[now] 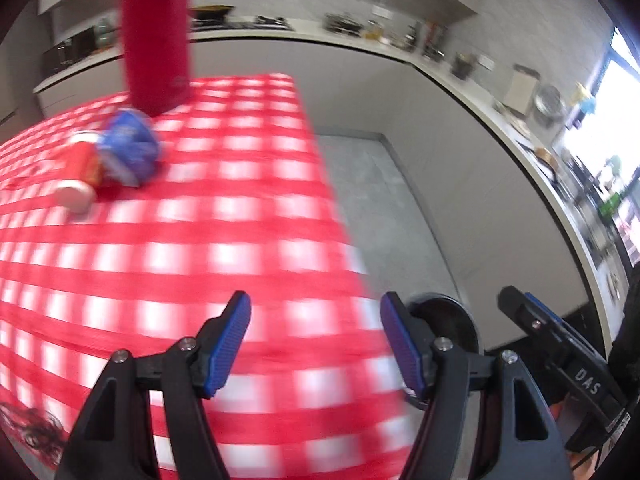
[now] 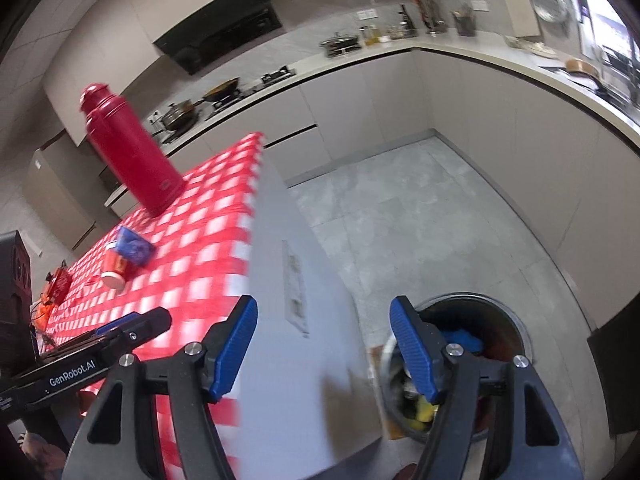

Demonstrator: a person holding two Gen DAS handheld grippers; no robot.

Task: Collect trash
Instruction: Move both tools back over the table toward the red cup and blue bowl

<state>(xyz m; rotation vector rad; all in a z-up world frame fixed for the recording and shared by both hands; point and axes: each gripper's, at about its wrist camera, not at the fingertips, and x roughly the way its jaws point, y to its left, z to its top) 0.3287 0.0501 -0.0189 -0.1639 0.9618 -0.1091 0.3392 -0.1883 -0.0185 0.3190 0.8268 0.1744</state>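
1. Two grippers, both with jaws apart and nothing between the pads: the left gripper (image 1: 316, 344) hangs over the near part of the checked tablecloth (image 1: 240, 240), the right gripper (image 2: 324, 348) over the table's edge and the floor.
2. Just past the right gripper, at about 4 o'clock of its own view, the trash bin (image 2: 516, 324) stands on the floor and already holds some scraps.
3. Farther on, the trash left on the table is a tipped red paper cup (image 1: 78, 176) and a crumpled blue wrapper (image 1: 128, 148), touching each other, at about 10 o'clock from the left gripper.
4. The cup lies on its side, its long axis running roughly 1 to 7 o'clock in the left view, white end nearer the camera.
5. The left gripper looks the nearer of the two, so I judge the next reach is its own.
6. Farthest stands a tall red flask (image 1: 156, 36), upright, just behind the wrapper; probably not trash.
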